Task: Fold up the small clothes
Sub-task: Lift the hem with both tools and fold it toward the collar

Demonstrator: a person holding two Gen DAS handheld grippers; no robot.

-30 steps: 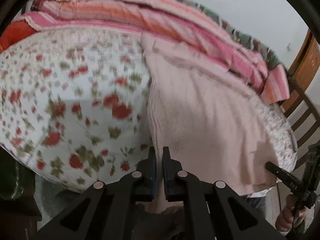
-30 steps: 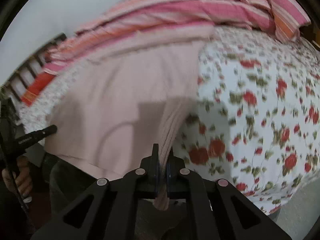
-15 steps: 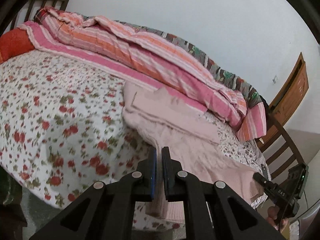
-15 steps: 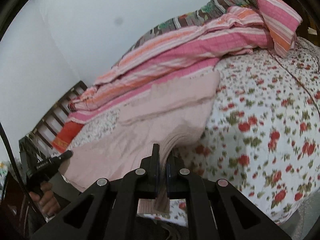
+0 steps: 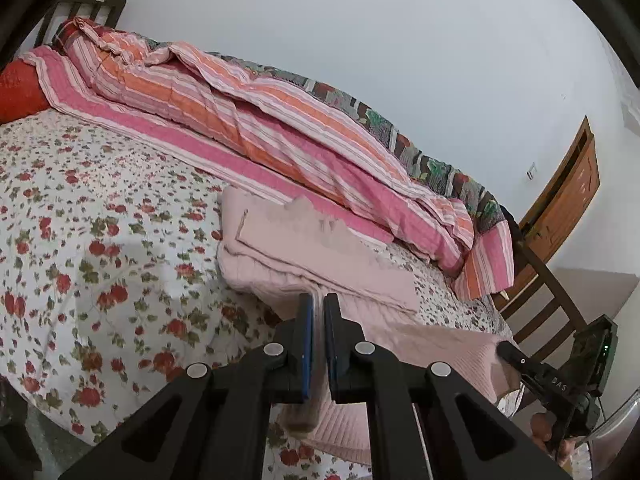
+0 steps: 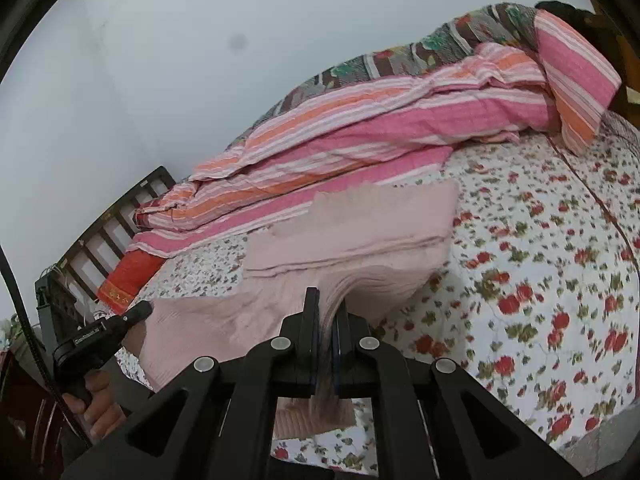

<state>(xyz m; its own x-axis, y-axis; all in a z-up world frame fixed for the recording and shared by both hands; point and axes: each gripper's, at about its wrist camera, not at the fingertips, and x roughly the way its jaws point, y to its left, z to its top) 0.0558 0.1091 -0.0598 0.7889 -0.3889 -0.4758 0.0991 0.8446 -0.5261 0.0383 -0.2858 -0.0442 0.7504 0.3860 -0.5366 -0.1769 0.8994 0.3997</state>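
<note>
A bed [image 5: 100,240] with a red-flowered sheet fills both views, a striped pink quilt [image 5: 280,120] heaped along its far side against a pale wall, a wooden door [image 5: 568,200] at the right edge of the left view and a slatted headboard [image 6: 120,220] at the left of the right view.

The pink sweater [image 5: 320,248] lies on the sheet just in front of the quilt, at the centre of both frames. Its far part rests flat on the bed, with a folded layer on top; its near edge is raised off the sheet and runs down into the two claws. The left gripper [image 5: 318,320] is clenched on one corner of that edge, knit squeezed between its blue pads. The right gripper [image 6: 328,320] is clamped on the other corner, the cloth fanning out in ridges from its jaws. Each claw shows in the other's view at the frame's lower outer edge, so the hem hangs stretched between them.

A second ago the sweater filled most of each frame, blurred and close. Now both claws have risen and tipped up, so wall and quilt come into sight and the garment looks smaller and lower. The near half is lifted clear of the sheet, which I judge to be the start of carrying the hem over toward the far edge to fold the sweater in half
</note>
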